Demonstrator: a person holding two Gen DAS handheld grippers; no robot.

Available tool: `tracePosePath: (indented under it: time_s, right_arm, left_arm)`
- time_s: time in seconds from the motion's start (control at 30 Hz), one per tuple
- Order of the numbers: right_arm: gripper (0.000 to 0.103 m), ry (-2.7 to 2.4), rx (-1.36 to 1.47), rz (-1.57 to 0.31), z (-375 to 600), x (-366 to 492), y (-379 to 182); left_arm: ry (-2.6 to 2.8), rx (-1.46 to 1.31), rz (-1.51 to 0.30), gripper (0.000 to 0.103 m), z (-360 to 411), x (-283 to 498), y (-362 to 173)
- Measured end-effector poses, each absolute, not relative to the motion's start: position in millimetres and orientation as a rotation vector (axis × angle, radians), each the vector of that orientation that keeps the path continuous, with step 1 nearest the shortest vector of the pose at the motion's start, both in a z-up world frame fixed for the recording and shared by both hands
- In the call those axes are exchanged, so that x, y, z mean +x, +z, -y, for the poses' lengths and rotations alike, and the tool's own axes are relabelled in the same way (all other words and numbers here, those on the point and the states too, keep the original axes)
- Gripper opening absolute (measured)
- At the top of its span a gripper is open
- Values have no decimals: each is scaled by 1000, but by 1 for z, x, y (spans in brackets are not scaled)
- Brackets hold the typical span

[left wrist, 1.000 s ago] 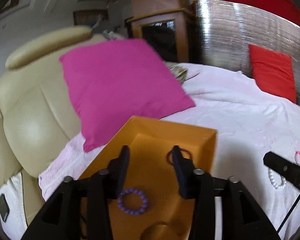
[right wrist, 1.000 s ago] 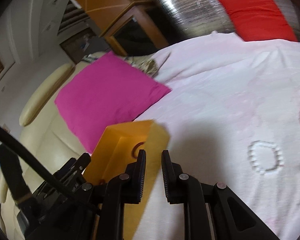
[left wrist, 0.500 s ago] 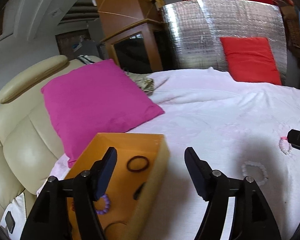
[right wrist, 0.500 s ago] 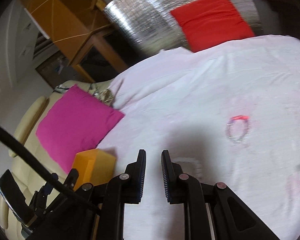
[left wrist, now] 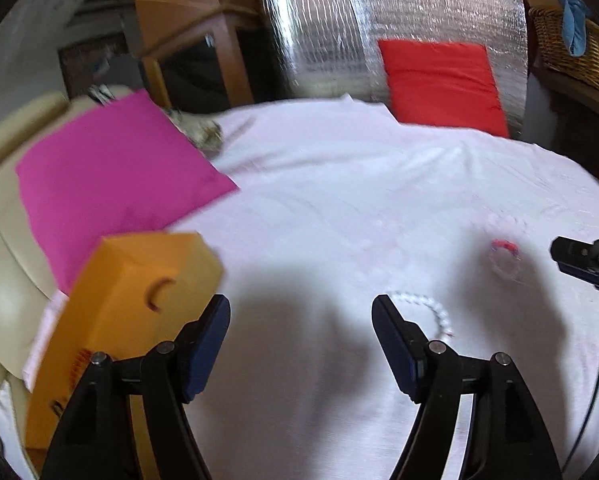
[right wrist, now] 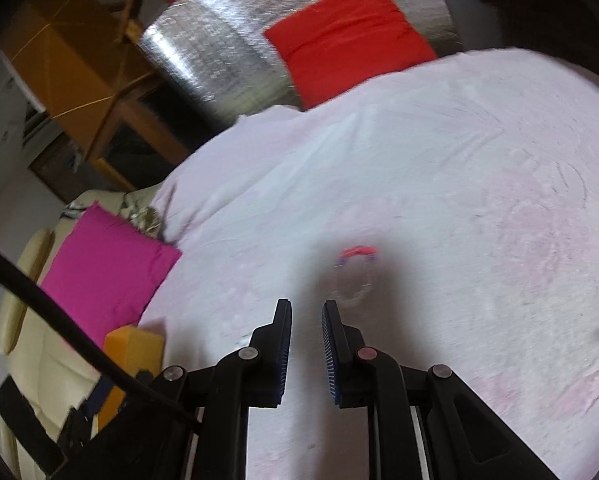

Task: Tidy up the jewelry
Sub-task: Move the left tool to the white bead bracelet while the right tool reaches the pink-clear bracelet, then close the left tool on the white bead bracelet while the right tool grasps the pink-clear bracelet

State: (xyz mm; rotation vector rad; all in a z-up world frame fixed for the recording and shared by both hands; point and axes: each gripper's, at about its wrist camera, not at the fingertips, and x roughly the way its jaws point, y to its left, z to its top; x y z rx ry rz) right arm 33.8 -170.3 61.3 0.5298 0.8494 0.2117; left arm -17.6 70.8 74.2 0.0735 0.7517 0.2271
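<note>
An orange box (left wrist: 139, 300) sits on the white bedspread (left wrist: 339, 208) at the left, a dark ring (left wrist: 159, 292) visible inside. My left gripper (left wrist: 301, 312) is open and empty over the sheet, right of the box. A white bead bracelet (left wrist: 431, 308) lies just past its right finger. A red-and-clear bracelet (left wrist: 505, 256) lies further right; it also shows in the right wrist view (right wrist: 355, 268). My right gripper (right wrist: 306, 308) has a narrow gap between its jaws, holds nothing, and hovers just short of that bracelet. The orange box (right wrist: 135, 348) is at its lower left.
A magenta pillow (left wrist: 111, 184) leans on the cream headboard (left wrist: 3, 280) behind the box. A red cushion (left wrist: 439, 84) rests against a silver foil panel (left wrist: 339, 32) at the far side. A wicker basket (left wrist: 571, 48) is at the upper right.
My left gripper left the box, swung right over the sheet and opened wider. My right gripper swung right, away from the box, toward the red-and-clear bracelet.
</note>
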Motion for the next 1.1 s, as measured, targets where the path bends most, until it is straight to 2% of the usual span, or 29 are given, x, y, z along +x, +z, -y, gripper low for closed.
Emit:
tracePosePath:
  time_s: [0.3,0.5,0.73,0.8,0.83,0.9,0.97,1.1]
  right_arm:
    - [18,127,542,-938,178,75,28]
    - [18,45,453,-973,165,93,11]
    - [19,34,372,-928,154,95,8]
    - [15,34,337,-914,151,92,9]
    - [12,35,328,-911,150,91,10]
    - [11,45,343,-911,151,87,12]
    - [10,58,357,-909,151,85,14]
    - [10,85,357,-896,156,74,23]
  left_arm:
    - [197,1,-877,74,-76,5,48]
    - [146,-26,-922,74,-83,16,37]
    - [37,-82,-971,74,-82,29,22]
    - [2,-111,-978,74,-82,32,19]
    - [-15,-125,-981,72,-81,34,18]
    - [-36,-136,-980,63,-80,36,17]
    - [-47,-130,-975,45,-79,39,16]
    - [-86,-159,-973,26,-77,44,13]
